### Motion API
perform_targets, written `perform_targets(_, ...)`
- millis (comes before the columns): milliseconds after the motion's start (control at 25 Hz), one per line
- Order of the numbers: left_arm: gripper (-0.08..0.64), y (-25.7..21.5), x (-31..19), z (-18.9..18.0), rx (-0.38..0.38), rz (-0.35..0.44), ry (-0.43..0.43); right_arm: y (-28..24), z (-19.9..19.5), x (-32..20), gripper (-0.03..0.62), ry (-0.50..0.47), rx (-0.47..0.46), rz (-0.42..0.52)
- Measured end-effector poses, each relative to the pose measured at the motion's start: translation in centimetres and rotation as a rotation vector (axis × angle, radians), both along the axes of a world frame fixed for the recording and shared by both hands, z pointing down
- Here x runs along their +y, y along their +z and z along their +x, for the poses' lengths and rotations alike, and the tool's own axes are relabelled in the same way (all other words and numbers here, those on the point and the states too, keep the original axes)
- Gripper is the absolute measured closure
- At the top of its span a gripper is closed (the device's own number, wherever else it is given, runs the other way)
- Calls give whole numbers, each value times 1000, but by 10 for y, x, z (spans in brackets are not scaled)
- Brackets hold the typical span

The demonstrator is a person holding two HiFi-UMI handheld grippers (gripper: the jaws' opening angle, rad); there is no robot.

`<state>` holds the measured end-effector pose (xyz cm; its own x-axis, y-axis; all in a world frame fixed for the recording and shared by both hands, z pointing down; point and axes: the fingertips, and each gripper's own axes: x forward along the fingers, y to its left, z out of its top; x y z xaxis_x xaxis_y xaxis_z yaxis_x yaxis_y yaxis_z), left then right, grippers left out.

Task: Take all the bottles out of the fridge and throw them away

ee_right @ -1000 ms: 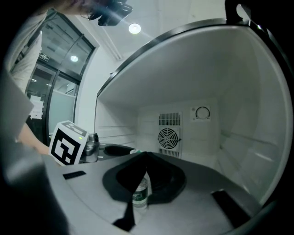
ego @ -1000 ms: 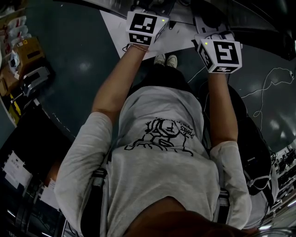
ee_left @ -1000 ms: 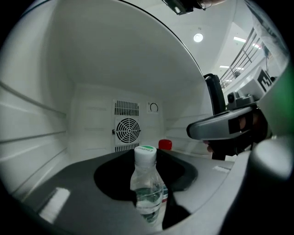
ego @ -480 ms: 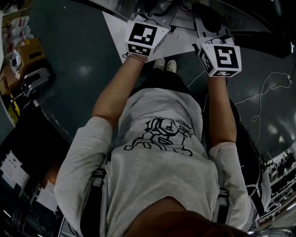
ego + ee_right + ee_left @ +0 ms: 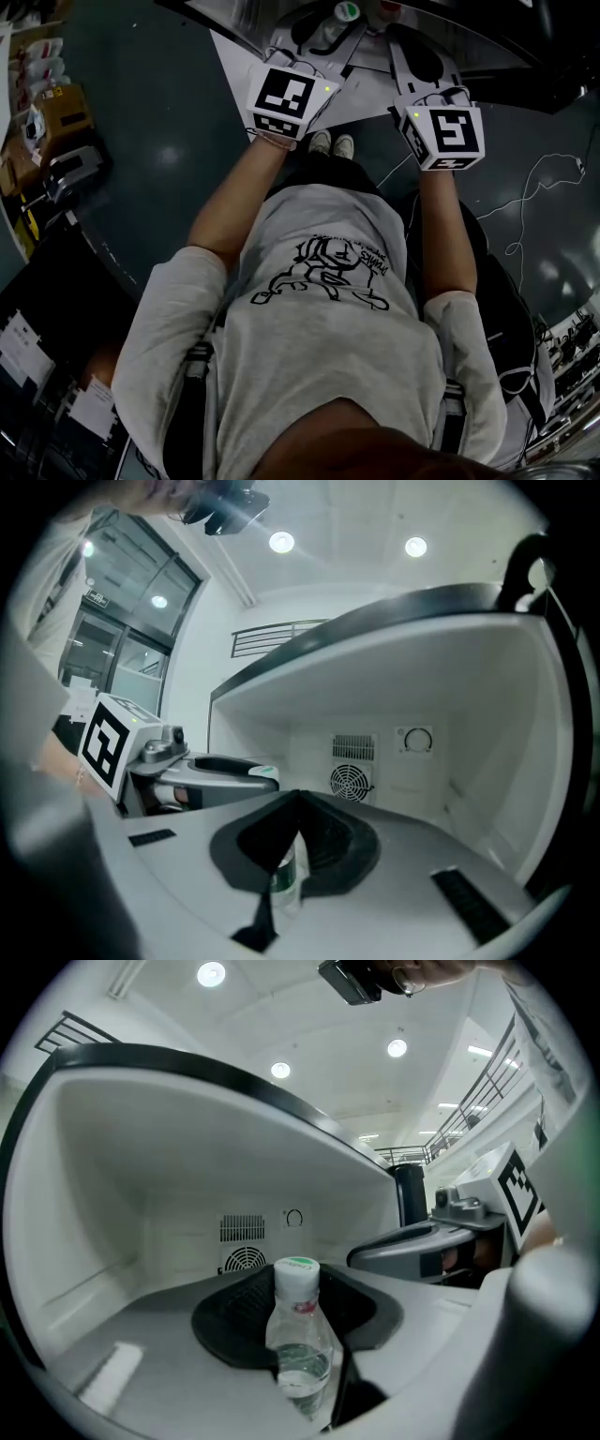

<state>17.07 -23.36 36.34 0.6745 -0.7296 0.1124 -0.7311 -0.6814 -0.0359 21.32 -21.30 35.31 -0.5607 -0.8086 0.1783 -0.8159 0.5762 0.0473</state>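
Clear plastic bottle [image 5: 301, 1346] with round white cap [image 5: 297, 1270] in left claw [image 5: 300, 1286]

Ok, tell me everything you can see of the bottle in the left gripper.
The bottle is small, clear plastic, with a white cap topped green and a red band at its neck. A little water sits low inside. It stands upright, gripped by the fingers of the left gripper, before the open white fridge.
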Motion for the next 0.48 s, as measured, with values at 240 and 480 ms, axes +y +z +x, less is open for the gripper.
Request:
perform_targets(240, 410, -24, 16, 7, 1, 21, 32, -16, 3, 10, 583, -14, -3, 12)
perform_targets(480, 410, -40, 29, 8, 12, 27, 54, -28, 2, 16, 583, -8, -15, -1)
